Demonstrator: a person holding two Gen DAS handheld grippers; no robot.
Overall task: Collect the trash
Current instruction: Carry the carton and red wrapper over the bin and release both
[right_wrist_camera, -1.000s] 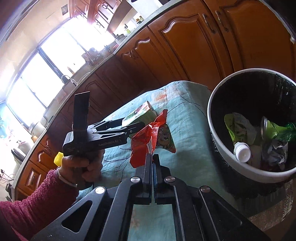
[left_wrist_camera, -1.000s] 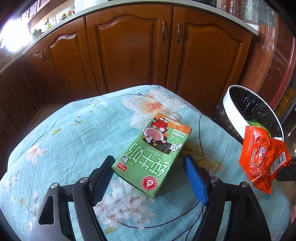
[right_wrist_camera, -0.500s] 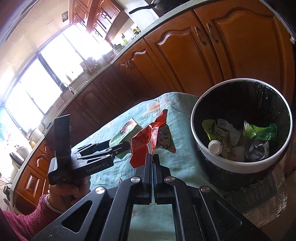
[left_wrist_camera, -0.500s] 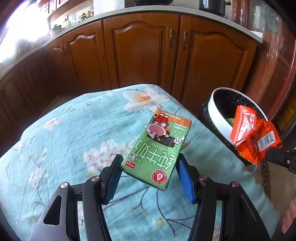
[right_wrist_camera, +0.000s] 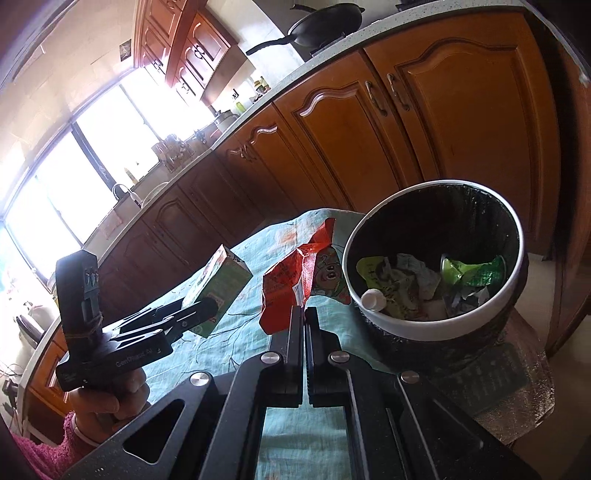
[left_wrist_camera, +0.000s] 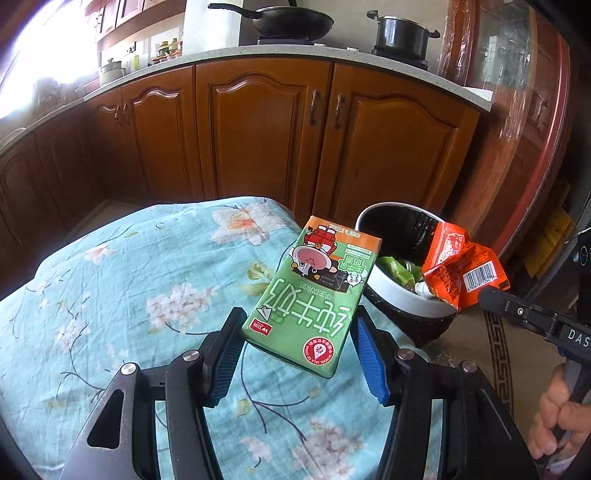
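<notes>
My left tongs [left_wrist_camera: 295, 339] hold a green milk box [left_wrist_camera: 314, 295]. The blue pads [left_wrist_camera: 365, 350] press on its two sides, and the box is up in the air above the blue flowered cloth [left_wrist_camera: 129, 277]. The jaws have just been closing, with the box between them. The box lies tilted, and its orange end points toward the bin [left_wrist_camera: 402, 299].

My right tongs [right_wrist_camera: 303, 314] are squeezed all the way tight on a red snack bag [right_wrist_camera: 284, 291]. The bag sticks up from the tips, crumpled, and hangs just beside the white rim of the bin, not yet over the hole (from the left camera it seems to cover the rim a bit, so I am not sure how close it is).

The bin has a black bag inside. In it I see a green wrapper [right_wrist_camera: 472, 273], some crumpled paper [right_wrist_camera: 417, 273] and a small white bottle cap [right_wrist_camera: 373, 300].

The bin stands right by the edge of the table, in front of brown cupboard doors [left_wrist_camera: 258, 129]. A black pan [left_wrist_camera: 291, 20] and a pot [left_wrist_camera: 400, 35] sit on the counter above.
</notes>
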